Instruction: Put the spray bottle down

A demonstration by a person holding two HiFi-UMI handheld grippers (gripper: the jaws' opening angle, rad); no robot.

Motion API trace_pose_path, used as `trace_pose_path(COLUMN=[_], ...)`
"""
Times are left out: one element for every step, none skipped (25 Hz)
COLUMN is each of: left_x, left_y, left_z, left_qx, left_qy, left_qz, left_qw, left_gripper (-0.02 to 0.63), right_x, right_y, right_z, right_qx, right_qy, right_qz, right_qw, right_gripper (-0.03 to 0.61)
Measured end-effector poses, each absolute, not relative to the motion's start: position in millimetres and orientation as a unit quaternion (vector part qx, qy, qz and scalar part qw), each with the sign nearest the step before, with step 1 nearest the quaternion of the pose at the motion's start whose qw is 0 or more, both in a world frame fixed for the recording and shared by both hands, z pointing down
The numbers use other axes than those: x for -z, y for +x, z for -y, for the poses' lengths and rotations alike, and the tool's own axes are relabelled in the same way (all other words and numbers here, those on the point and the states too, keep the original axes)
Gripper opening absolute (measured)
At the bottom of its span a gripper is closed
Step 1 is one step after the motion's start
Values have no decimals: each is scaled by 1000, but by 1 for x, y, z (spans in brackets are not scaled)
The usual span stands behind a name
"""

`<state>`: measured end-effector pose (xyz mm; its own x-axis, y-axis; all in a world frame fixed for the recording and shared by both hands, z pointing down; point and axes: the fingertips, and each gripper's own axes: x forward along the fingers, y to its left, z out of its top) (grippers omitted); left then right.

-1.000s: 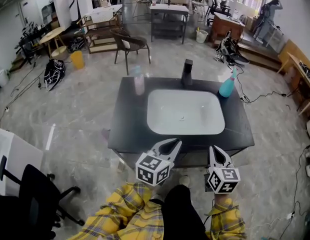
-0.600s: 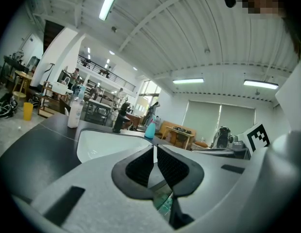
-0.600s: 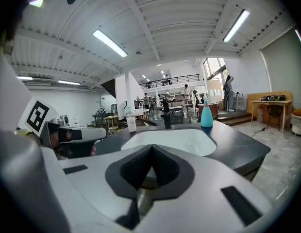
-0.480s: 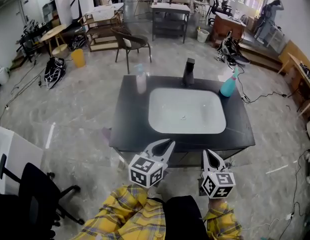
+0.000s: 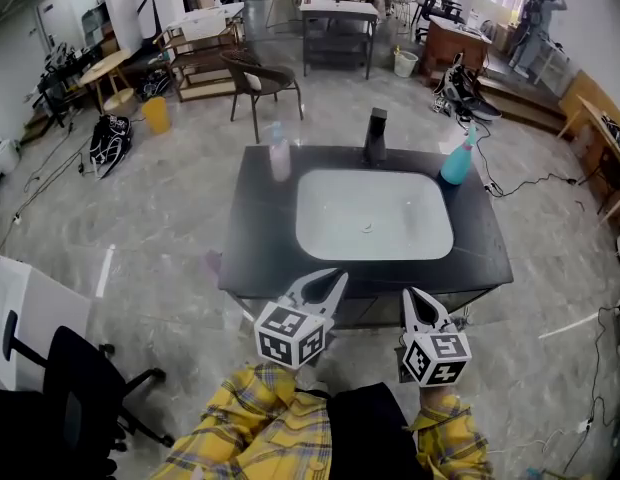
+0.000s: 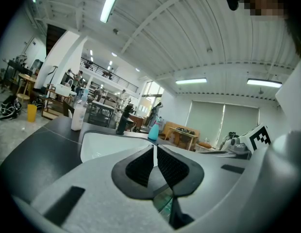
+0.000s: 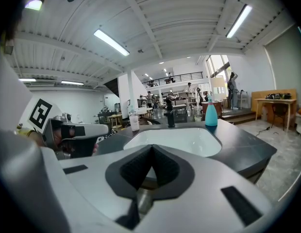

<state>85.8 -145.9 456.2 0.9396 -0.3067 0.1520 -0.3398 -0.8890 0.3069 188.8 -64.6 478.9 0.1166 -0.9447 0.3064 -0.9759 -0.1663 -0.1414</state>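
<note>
Left hand-held gripper [image 5: 325, 283] and right hand-held gripper [image 5: 415, 303], head view: both over the dark bench's [image 5: 255, 248] near edge, hands hidden behind the marker cubes. Spray bottle [image 5: 457, 163] upright at the far right corner, beside the white sink [image 5: 320, 213]. Left gripper view: jaws pressed together, empty. Right gripper view: same. Cluttered workshop beyond.

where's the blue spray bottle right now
In the head view the spray bottle stands upright on the far right corner of the counter, beside the sink and right of the faucet.
</note>
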Motion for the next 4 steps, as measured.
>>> trace_pose_path(left_x=[-456,-455,-455,-456], left_y=[86,87,88,89], left_z=[146,145,144,142], left_qx=[-51,-52,-54,-56], left_qy=[971,971,972,972], left_qz=[165,163,161,158], left_qw=[167,166,165,164], left_gripper=[23,23,23,23], right_x=[-478,-478,-478,-478], right_y=[189,189,189,190], right_z=[65,64,64,63], right_qx=[-165,-166,-167,-167], right_qy=[745,745,745,745], right_qz=[645,645,644,644], right_qw=[46,45,43,42], right_gripper=[5,5,5,5])
